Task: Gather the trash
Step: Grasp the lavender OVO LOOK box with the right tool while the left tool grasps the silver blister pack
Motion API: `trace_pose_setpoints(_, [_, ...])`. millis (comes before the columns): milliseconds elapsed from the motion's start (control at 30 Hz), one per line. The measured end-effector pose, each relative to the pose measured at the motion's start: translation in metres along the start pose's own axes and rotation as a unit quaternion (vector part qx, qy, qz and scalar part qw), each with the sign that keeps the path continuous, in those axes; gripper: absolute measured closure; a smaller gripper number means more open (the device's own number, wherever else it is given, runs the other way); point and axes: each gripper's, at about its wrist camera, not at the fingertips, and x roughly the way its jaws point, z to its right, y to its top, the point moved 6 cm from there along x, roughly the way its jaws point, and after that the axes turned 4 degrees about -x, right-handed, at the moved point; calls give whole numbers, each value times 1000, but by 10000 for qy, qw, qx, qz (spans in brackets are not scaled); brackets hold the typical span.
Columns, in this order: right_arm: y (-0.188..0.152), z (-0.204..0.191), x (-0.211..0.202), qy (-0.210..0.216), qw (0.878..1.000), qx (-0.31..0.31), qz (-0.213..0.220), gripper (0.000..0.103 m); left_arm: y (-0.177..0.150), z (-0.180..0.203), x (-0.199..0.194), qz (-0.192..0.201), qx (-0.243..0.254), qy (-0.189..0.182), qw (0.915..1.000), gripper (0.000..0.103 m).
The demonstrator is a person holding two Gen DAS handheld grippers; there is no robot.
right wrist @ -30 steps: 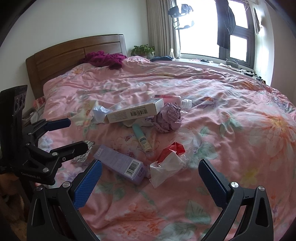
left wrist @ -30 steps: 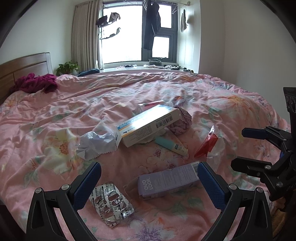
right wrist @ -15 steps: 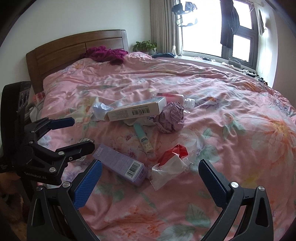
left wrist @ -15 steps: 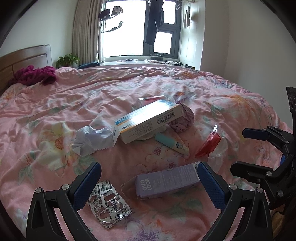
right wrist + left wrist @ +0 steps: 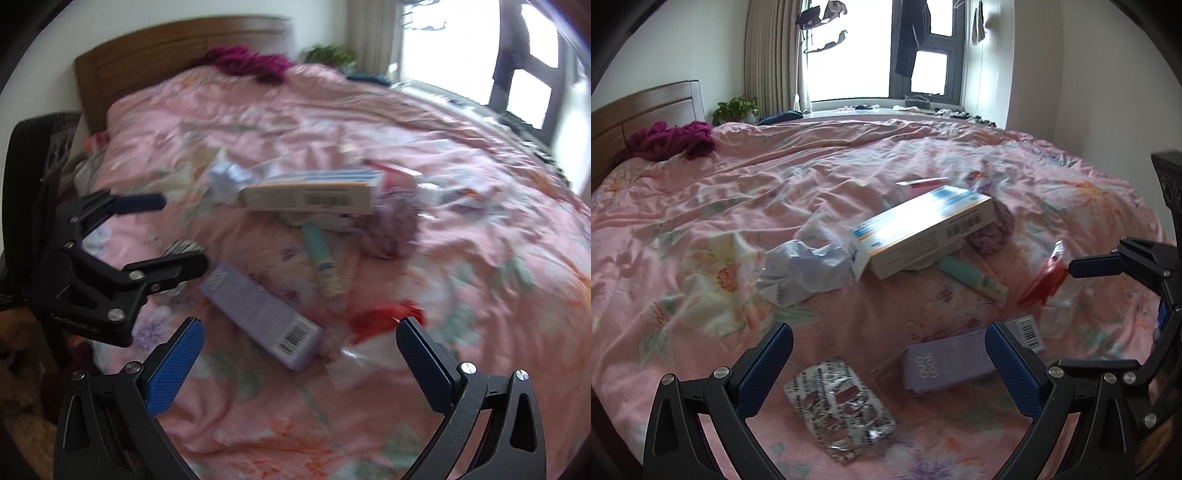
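None of the trash looks collected yet: your left hand-held gripper (image 5: pixel 886 365) and right hand-held gripper (image 5: pixel 301 356) both hover over the bed (image 5: pixel 701 206) with jaws spread wide and nothing held. Everything lies loose on the quilt, namely the blister pack (image 5: pixel 842 400), purple box (image 5: pixel 260 308), white-and-blue box (image 5: pixel 923 230), teal tube (image 5: pixel 325 258), red wrapper (image 5: pixel 1043 280) and crumpled papers (image 5: pixel 801 273). No bin or bag shows, so by my reckoning the whole job remains.
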Motion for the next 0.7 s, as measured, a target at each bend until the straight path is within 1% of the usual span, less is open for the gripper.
trace_pose_setpoints(67, [5,-6,13,135,9995,-184,-227,0,-3,-5,2,-52,133,144,9998,0])
trace_pose_setpoints(133, [9,-12,31,222,9976,-392,-535,0,-6,-11,2,-70,191,175,9996,0])
trace_pose_setpoints(233, [9,-15,52,322,9941,-598,-852,0,-11,-21,1,-76,72,89,9999,0])
trace_pose_setpoints(300, [8,-18,66,382,9910,-712,-1063,0,-14,-28,2,-147,-39,65,9999,0])
trace_pose_setpoints(333, [7,-20,72,352,9897,-779,-1151,0,-17,-33,3,-218,-96,90,9997,0])
trace_pose_setpoints(433, [8,-25,86,62,9850,-1077,-1347,0,-22,-39,11,-615,-226,120,9978,0])
trace_pose_setpoints(467, [7,-28,91,45,9828,-1154,-1441,0,-26,-41,15,-815,-272,107,9962,0])
trace_pose_setpoints(500, [5,-31,95,14,9805,-1220,-1538,0,-27,-43,16,-868,-301,95,9957,0])
trace_pose_setpoints(533, [4,-35,99,-85,9769,-1378,-1630,0,-29,-45,16,-856,-333,99,9957,0])
trace_pose_setpoints(600, [0,-44,101,-143,9727,-1591,-1681,0,-32,-49,12,-735,-406,107,9964,0])
trace_pose_setpoints(700, [-7,-57,104,-14,9676,-1755,-1814,1,-35,-55,9,-686,-580,62,9959,0])
